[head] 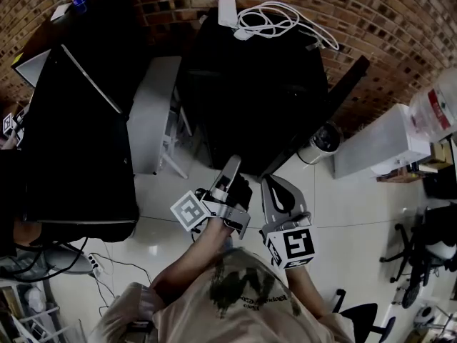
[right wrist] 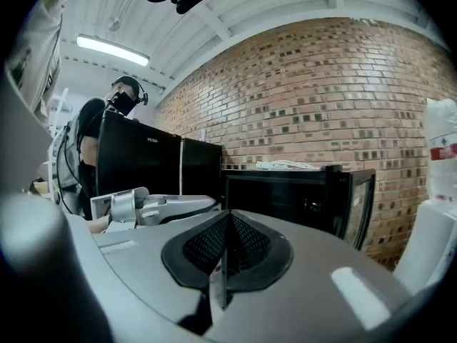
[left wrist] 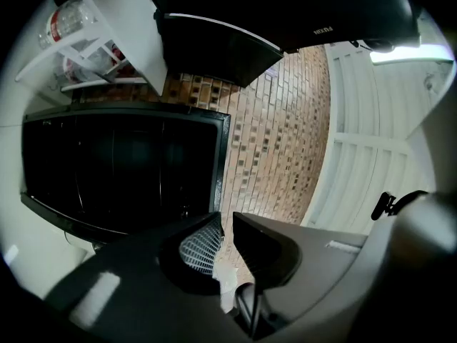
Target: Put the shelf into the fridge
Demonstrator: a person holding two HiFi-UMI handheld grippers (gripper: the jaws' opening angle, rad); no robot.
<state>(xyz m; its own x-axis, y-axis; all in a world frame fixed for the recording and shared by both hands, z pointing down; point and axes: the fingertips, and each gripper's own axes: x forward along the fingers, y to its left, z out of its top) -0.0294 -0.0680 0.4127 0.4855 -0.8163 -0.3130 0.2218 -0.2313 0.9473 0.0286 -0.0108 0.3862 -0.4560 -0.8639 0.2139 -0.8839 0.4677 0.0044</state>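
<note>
A low black fridge [head: 250, 84] stands against the brick wall with its door [head: 335, 91] swung open to the right. In the right gripper view it [right wrist: 285, 195] is straight ahead, dark inside. I cannot make out a shelf in any view. My left gripper [head: 233, 161] is held above the floor in front of the fridge. Its jaws are almost together with nothing between them [left wrist: 227, 224]. My right gripper [head: 270, 181] is beside it, its pads meeting in a line [right wrist: 227, 216], empty.
A taller black fridge [head: 71, 134] stands at the left with a grey open door [head: 153, 113] that holds bottles [left wrist: 68, 23]. White cables [head: 275, 20] lie on the low fridge. A white cabinet [head: 385, 145], chairs [head: 428, 249] and a person [right wrist: 93, 141] are nearby.
</note>
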